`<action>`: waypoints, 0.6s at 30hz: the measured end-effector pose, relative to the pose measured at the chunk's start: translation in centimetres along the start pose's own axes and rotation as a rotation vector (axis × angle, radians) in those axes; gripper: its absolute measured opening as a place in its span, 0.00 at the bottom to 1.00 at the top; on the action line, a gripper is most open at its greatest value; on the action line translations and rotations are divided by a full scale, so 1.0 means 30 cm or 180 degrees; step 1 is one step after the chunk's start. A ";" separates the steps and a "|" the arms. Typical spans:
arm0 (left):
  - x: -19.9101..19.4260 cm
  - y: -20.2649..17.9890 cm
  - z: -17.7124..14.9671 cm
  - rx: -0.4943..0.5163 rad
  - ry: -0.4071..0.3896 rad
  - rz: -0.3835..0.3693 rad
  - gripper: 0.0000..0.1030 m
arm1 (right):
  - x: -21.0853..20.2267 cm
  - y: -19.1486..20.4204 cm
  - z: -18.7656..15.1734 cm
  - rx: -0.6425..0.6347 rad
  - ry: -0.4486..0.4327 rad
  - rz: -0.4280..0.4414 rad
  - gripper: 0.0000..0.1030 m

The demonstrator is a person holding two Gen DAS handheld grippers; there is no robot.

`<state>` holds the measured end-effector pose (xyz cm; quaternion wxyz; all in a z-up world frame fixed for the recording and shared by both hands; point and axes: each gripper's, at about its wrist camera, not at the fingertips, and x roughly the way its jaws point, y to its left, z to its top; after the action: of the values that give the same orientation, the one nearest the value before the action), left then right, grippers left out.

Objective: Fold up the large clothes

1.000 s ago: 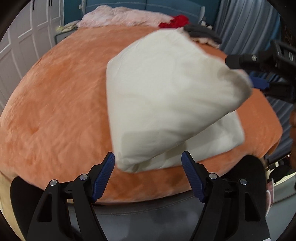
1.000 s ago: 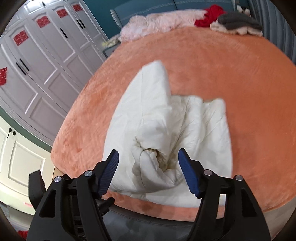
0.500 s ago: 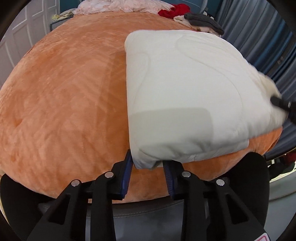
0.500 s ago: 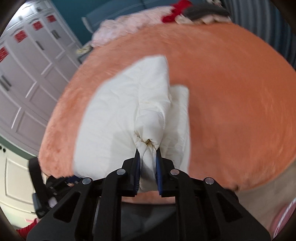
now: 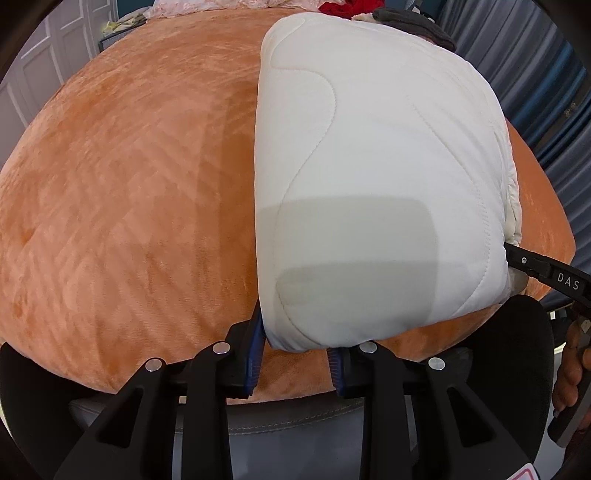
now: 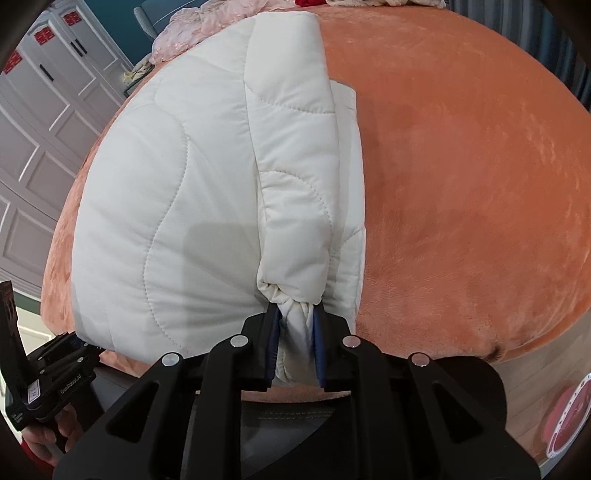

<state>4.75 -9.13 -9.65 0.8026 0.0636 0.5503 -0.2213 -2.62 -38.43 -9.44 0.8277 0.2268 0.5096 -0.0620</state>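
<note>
A white quilted garment (image 5: 369, 166) lies folded on the orange plush bed cover (image 5: 129, 184), close to the near edge. My left gripper (image 5: 295, 347) has the garment's near left corner between its blue pads, and its jaws are still closing on it. In the right wrist view the same garment (image 6: 177, 184) shows a thick rolled fold along its right side. My right gripper (image 6: 295, 326) is shut on the bunched end of that fold. Each gripper shows in the other's view: the right one (image 5: 546, 273) at the garment's right edge, the left one (image 6: 55, 362) at its left corner.
Pink (image 5: 221, 3), red (image 5: 343, 5) and grey clothes (image 5: 413, 24) are piled at the bed's far end. White wardrobe doors (image 6: 37, 129) stand to the left and blue curtains (image 5: 554, 92) to the right. The bed cover (image 6: 461, 184) is bare right of the garment.
Both grippers went from open to closed on the garment's near corners. They sank toward the bed, and the lifted garment now lies flat and folded.
</note>
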 end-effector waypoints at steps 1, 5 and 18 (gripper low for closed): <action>0.005 0.000 0.003 -0.0003 0.0008 0.0011 0.25 | 0.003 -0.013 0.004 -0.0002 -0.0001 0.0002 0.15; 0.007 -0.006 0.006 0.0010 0.0021 0.0046 0.25 | 0.016 0.005 0.004 -0.0044 -0.0015 -0.0062 0.15; -0.135 0.049 -0.018 0.0107 -0.0090 0.0010 0.31 | -0.128 0.028 0.000 0.0053 -0.0226 -0.0195 0.44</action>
<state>3.70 -6.48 -6.38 0.8095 0.0748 0.5350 -0.2300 -4.17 -38.19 -5.82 0.8410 0.2156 0.4862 -0.0996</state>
